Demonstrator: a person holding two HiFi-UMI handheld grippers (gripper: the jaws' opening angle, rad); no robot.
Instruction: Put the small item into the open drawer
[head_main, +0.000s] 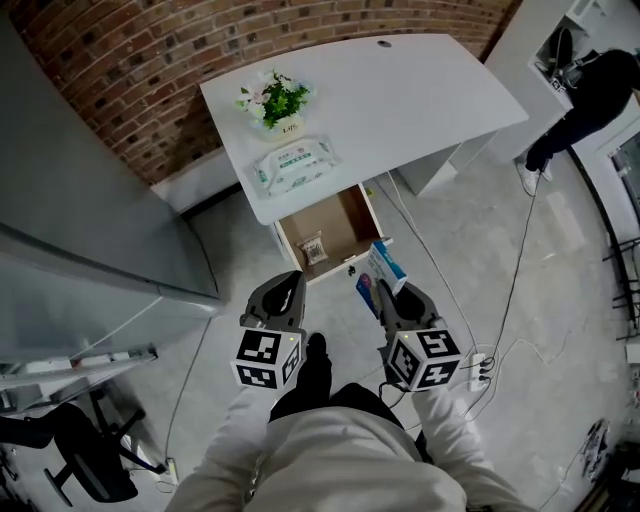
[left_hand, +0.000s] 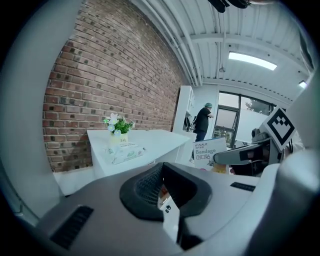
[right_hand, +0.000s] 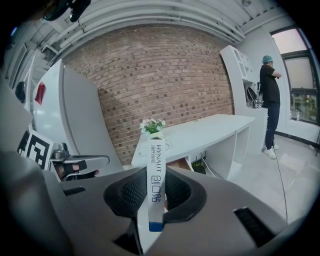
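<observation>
My right tool (head_main: 388, 298) is closed on a white and blue bandage box (head_main: 376, 275). The box stands up between the pads. In the head view the box is in the middle of the frame, just right of the front corner of the open drawer (head_main: 352, 228), and not inside it. A small packet (head_main: 313, 249) lies in the drawer. My left tool (head_main: 284, 292) is a little open and holds nothing. The drawer sticks out from under the white worktop (head_main: 400, 100).
</observation>
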